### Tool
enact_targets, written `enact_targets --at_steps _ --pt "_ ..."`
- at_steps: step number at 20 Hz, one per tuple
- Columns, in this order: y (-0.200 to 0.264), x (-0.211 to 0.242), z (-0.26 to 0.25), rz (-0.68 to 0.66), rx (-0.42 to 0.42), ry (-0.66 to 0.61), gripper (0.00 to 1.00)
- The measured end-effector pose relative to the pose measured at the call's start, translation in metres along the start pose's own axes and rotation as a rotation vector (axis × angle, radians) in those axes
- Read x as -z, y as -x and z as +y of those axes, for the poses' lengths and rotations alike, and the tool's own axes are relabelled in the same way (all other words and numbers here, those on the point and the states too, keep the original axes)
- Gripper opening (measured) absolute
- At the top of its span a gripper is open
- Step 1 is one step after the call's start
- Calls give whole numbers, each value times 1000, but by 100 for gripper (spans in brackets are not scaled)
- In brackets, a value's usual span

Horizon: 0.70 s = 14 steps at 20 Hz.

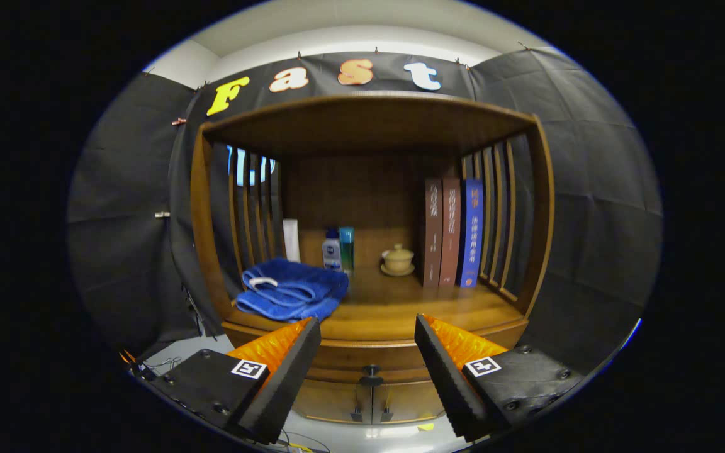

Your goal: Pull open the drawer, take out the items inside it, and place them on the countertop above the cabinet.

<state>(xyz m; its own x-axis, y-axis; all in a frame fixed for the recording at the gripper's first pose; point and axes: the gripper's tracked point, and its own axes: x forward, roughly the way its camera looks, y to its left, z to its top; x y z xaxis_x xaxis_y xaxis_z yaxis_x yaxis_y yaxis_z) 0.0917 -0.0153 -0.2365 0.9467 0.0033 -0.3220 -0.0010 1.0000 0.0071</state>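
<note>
A wooden cabinet stands ahead, with its countertop (pixel 400 305) under an open shelf roof. Below the countertop runs the drawer front (pixel 369 355), shut, with a small dark knob (pixel 371 370) at its middle. My gripper (pixel 367 327) is open, its fingers spread wide with nothing between them. The knob lies between the fingertips and a little beyond them. What is inside the drawer is hidden.
On the countertop lie a folded blue towel (pixel 293 290) at the left, a white tube (pixel 291 240), two small bottles (pixel 338 249), a lidded tea cup on a saucer (pixel 398 259) and three upright books (pixel 454 231) at the right. Two lower doors (pixel 372 402) sit under the drawer.
</note>
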Motion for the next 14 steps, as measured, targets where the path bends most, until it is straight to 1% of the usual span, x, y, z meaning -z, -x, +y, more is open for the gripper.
enact_targets --at_steps 3,7,9,13,14 --pt "-21 45 -4 75 6 -47 99" --pt "-47 89 -15 144 33 -88 98" --pt "-59 106 -17 180 35 -80 95" --pt "-80 138 -14 248 25 -42 95" --pt "-84 144 -12 266 23 -41 92"
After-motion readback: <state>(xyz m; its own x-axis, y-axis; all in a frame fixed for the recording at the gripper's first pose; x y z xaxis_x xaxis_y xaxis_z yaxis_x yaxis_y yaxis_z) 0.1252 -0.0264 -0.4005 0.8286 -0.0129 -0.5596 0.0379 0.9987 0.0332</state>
